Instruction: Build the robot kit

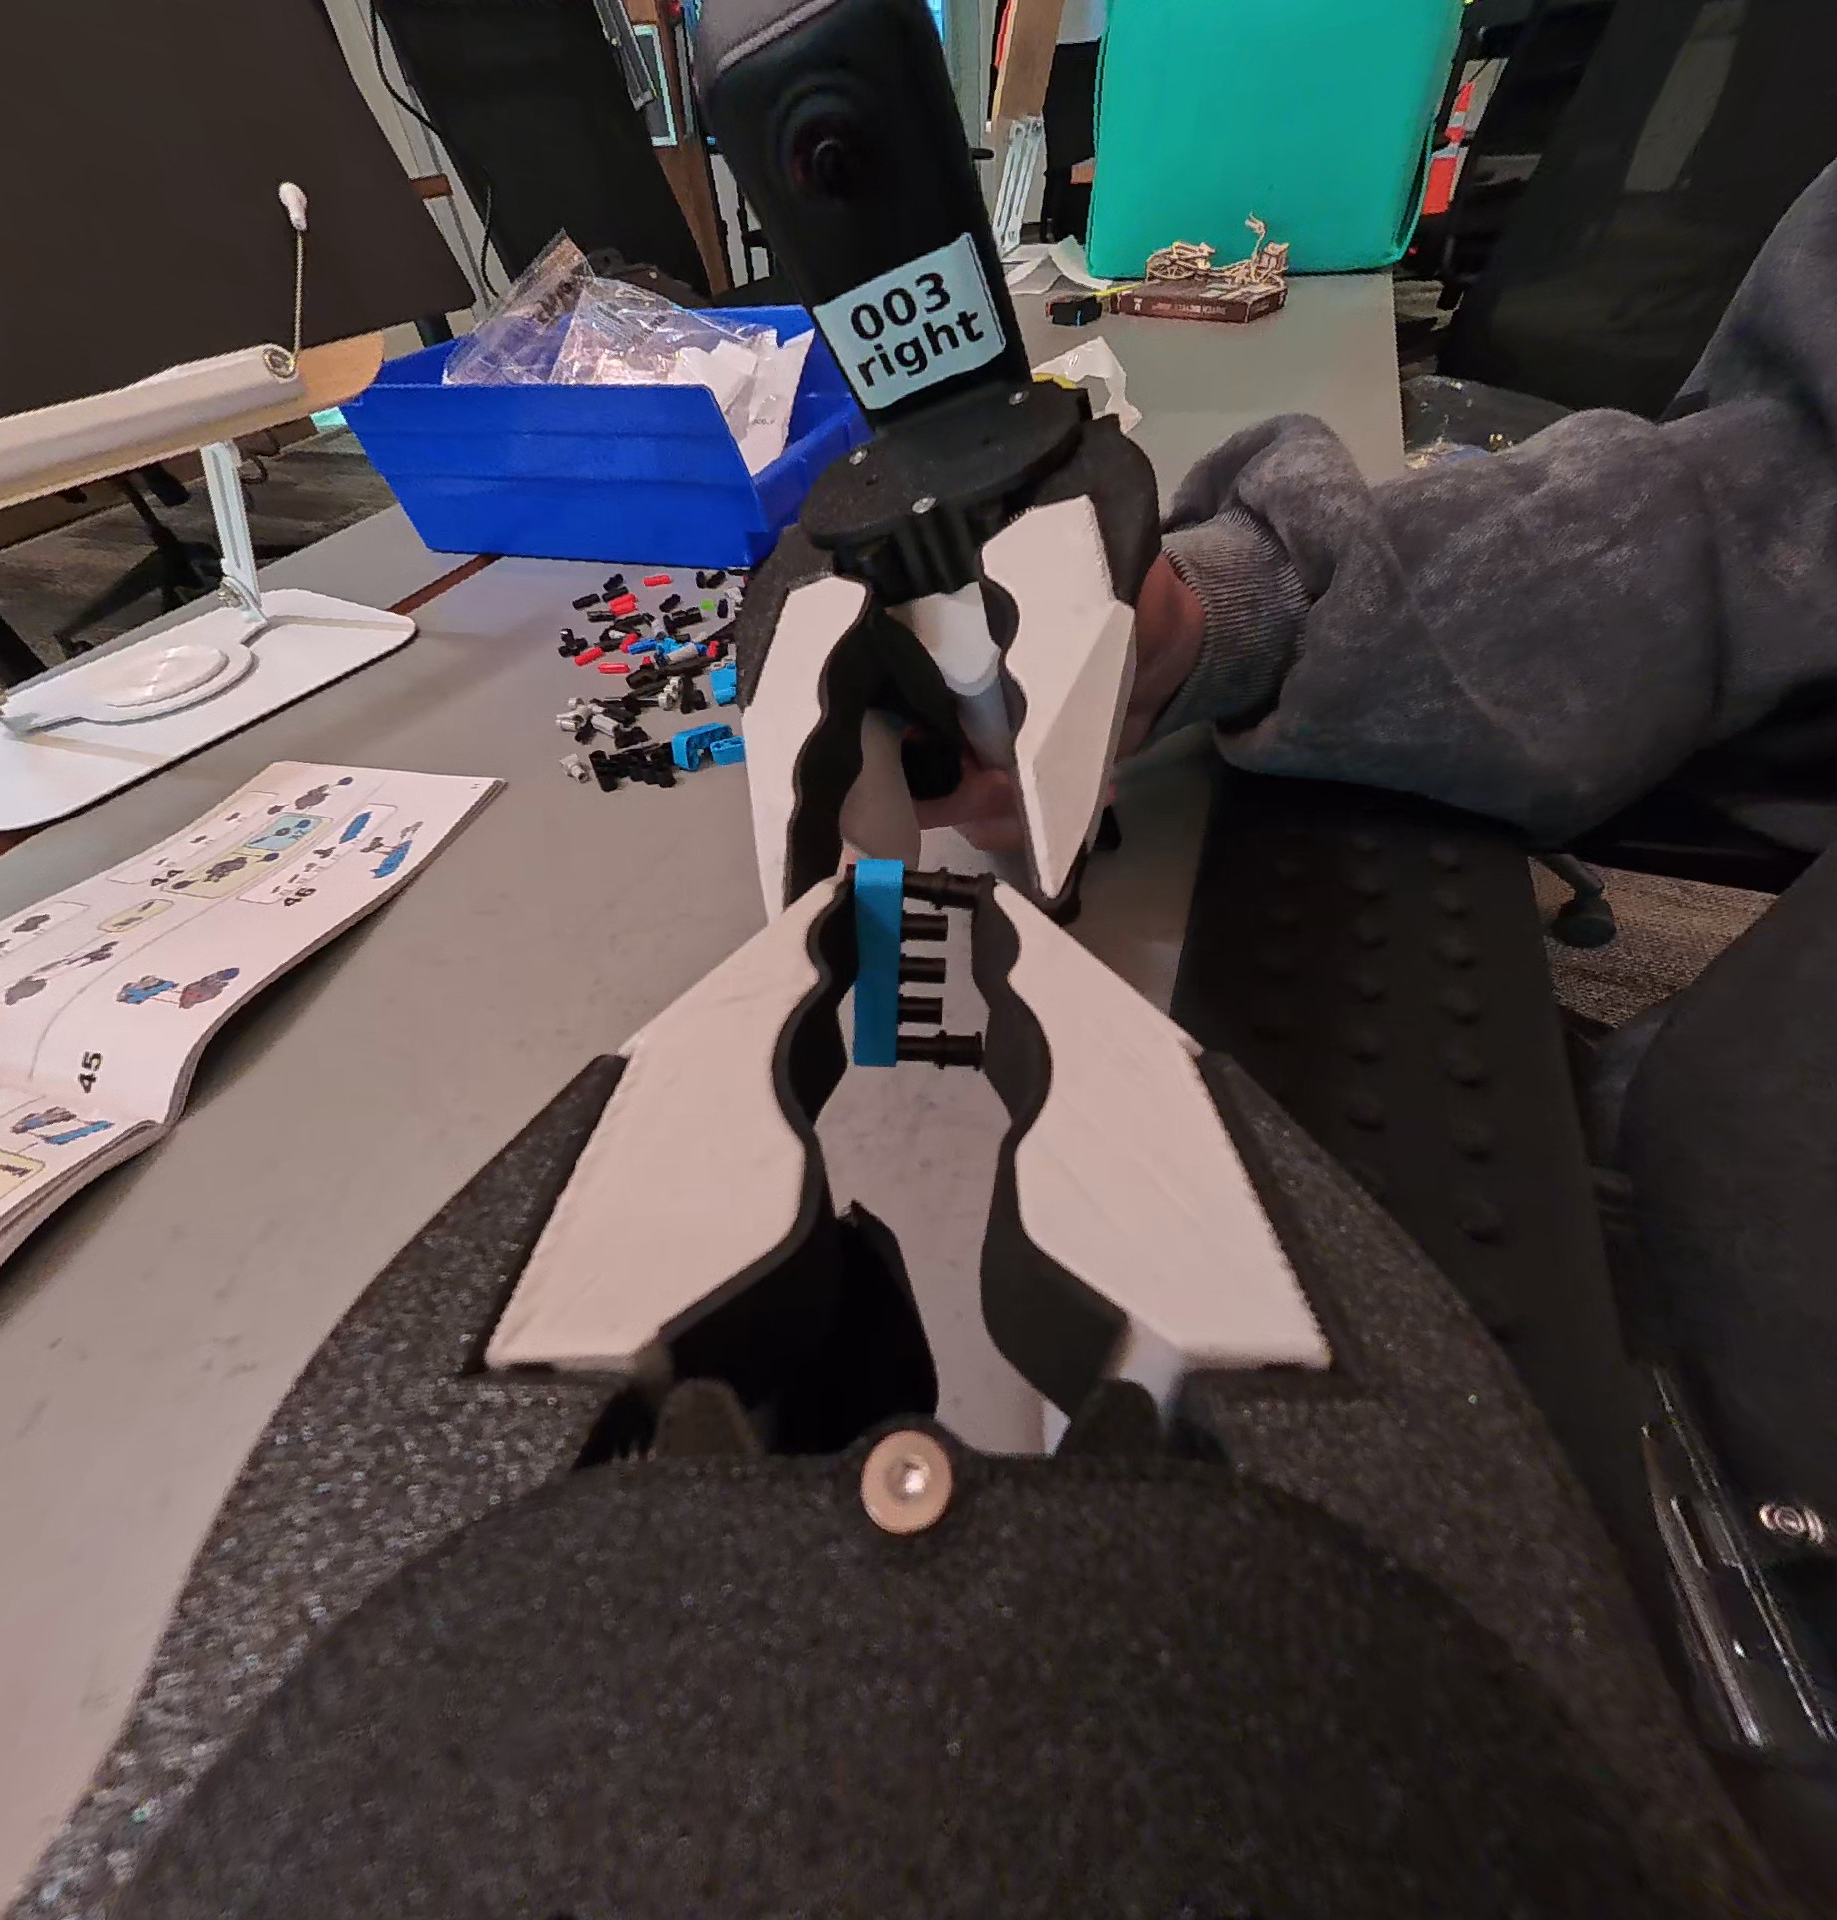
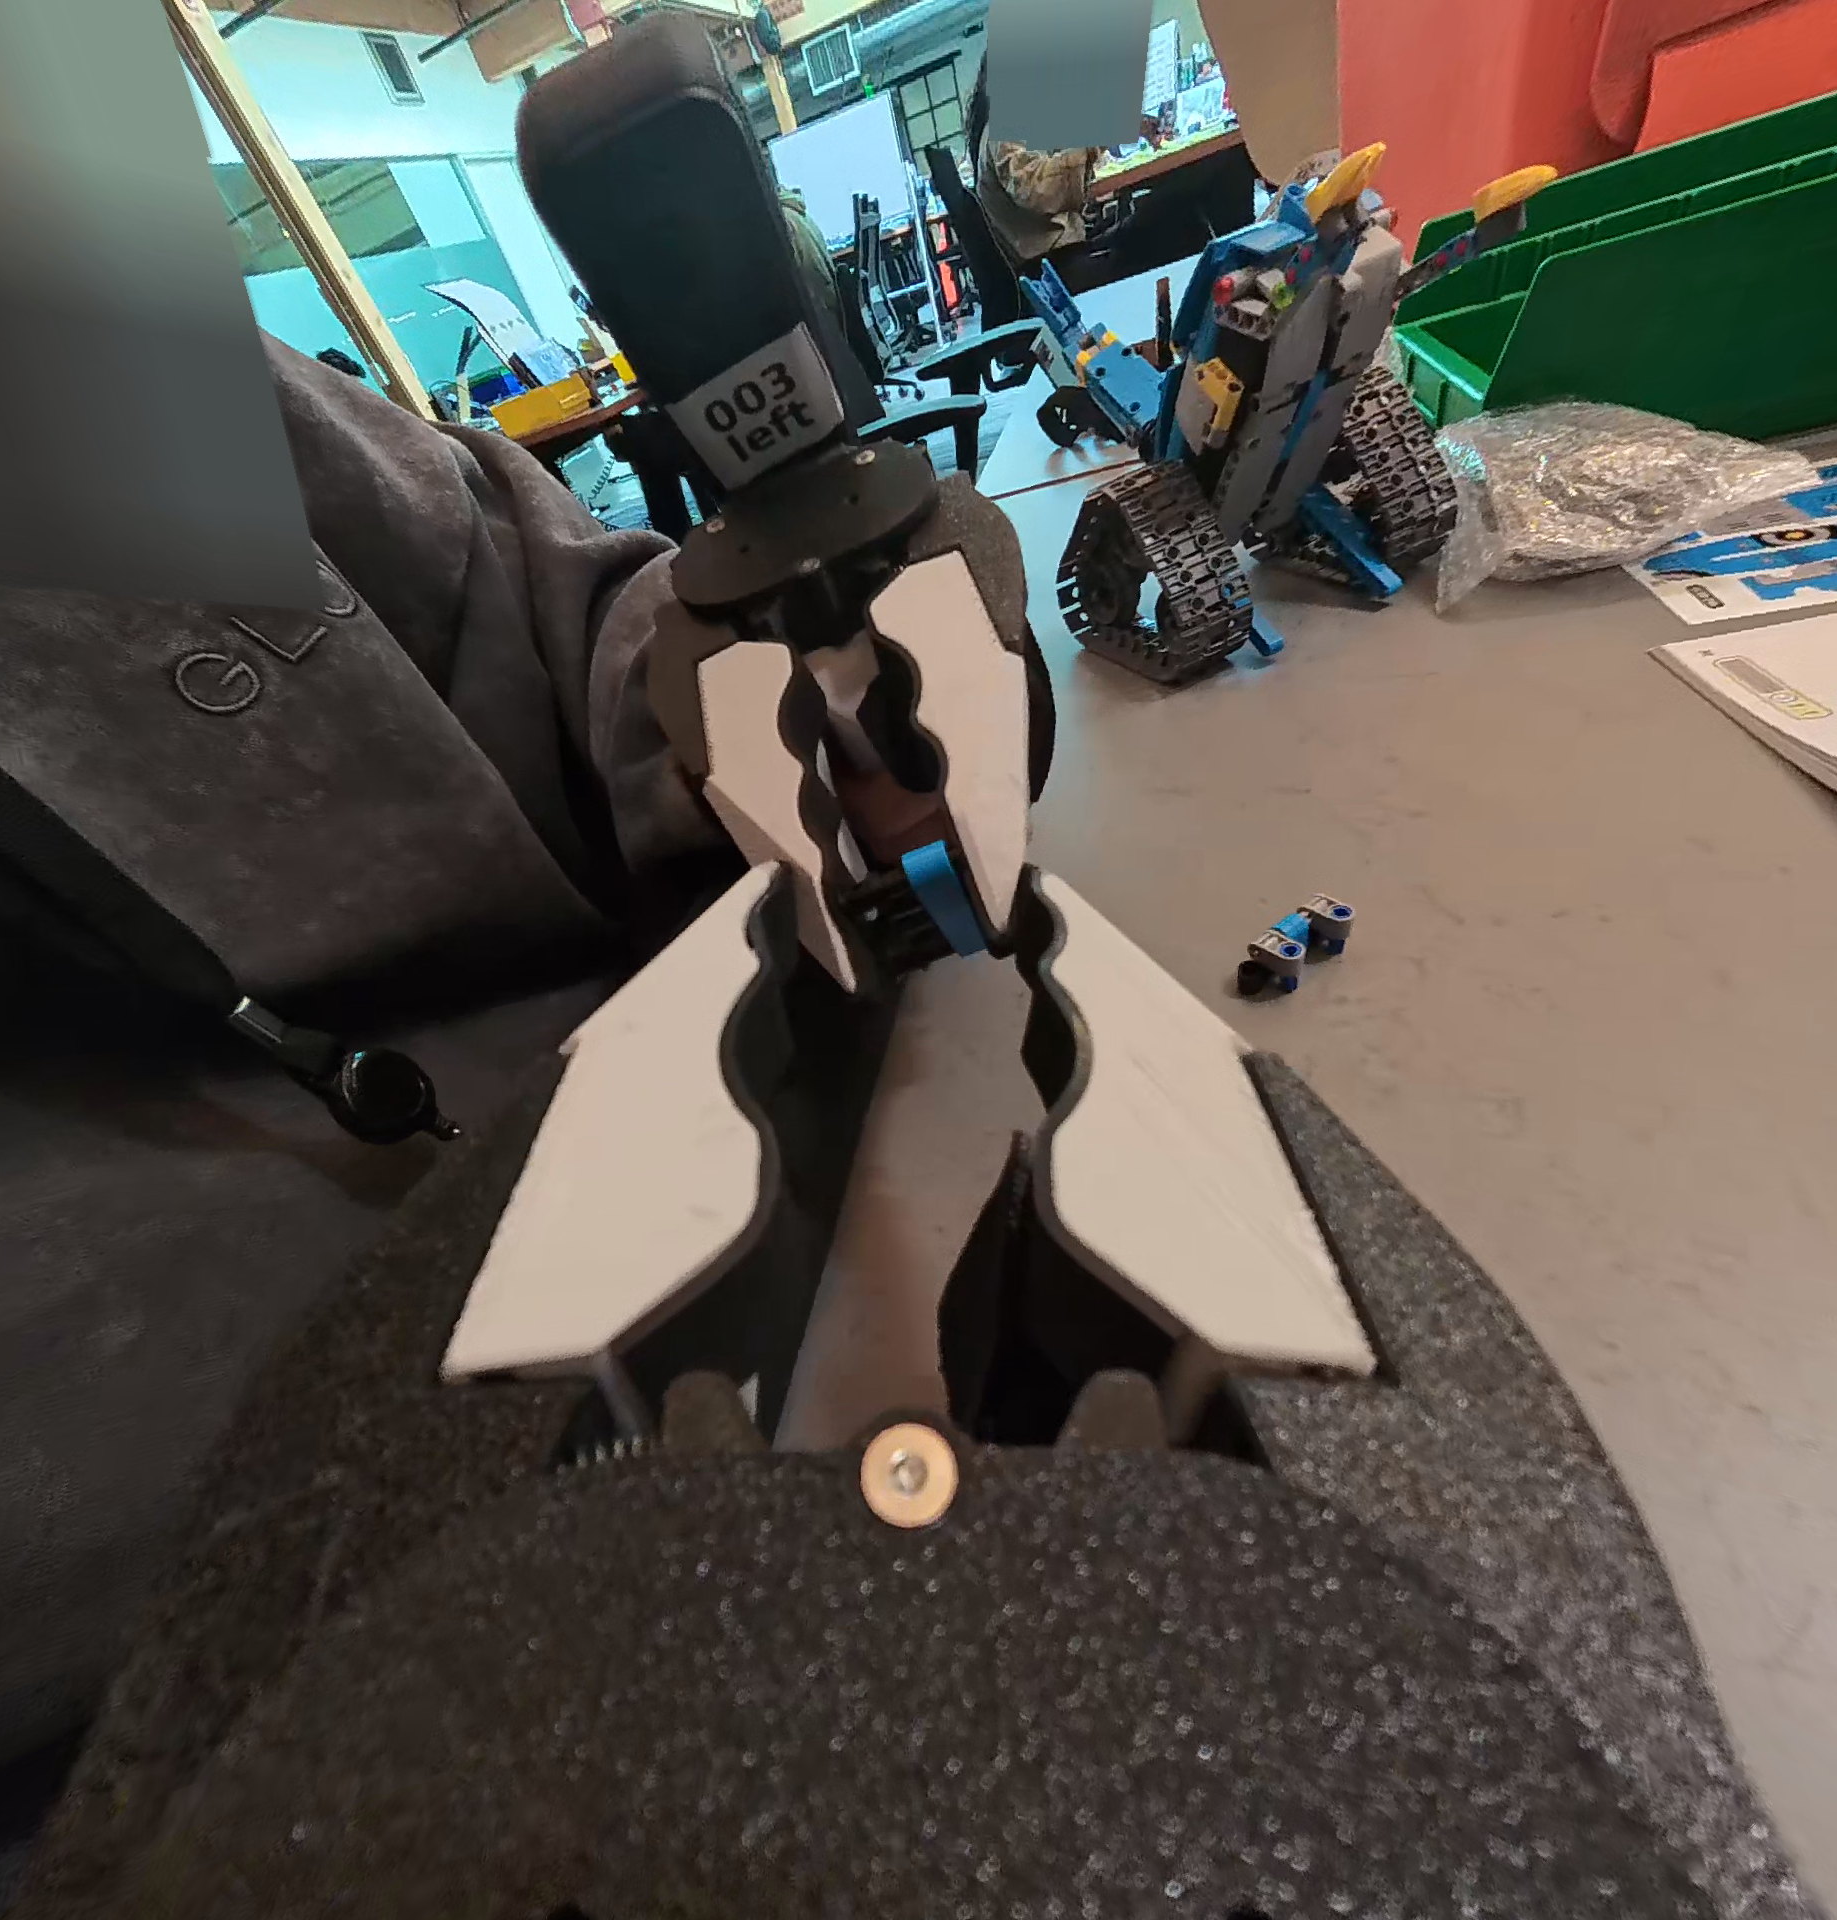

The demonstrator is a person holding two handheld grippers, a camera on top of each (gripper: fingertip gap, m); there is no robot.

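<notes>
The grey surface (image 1: 270,1299) carries, on the left wrist view's side, a blue plastic bin (image 1: 581,468) stuffed with clear bags, an open paper instruction booklet (image 1: 218,935) and a scatter of small black, red and blue building pieces (image 1: 654,665); the right wrist view shows a tracked blue-and-grey brick-built vehicle (image 2: 1257,468), green bins (image 2: 1672,260) and a tiny blue-and-grey connector assembly (image 2: 1298,940) lying loose. Above the surface the two tools meet tip to tip. The left hand-held gripper (image 1: 919,966) is closed onto a short blue plastic beam with a row of black pins (image 1: 878,966), the pin ends against its right finger. The right hand-held gripper (image 2: 898,925) stands parted, holding nothing, its tips flanking the other's tips. A risk, as I judge it: the beam is pinched across slim pin ends, so sideways pressure could twist it loose and drop it.
</notes>
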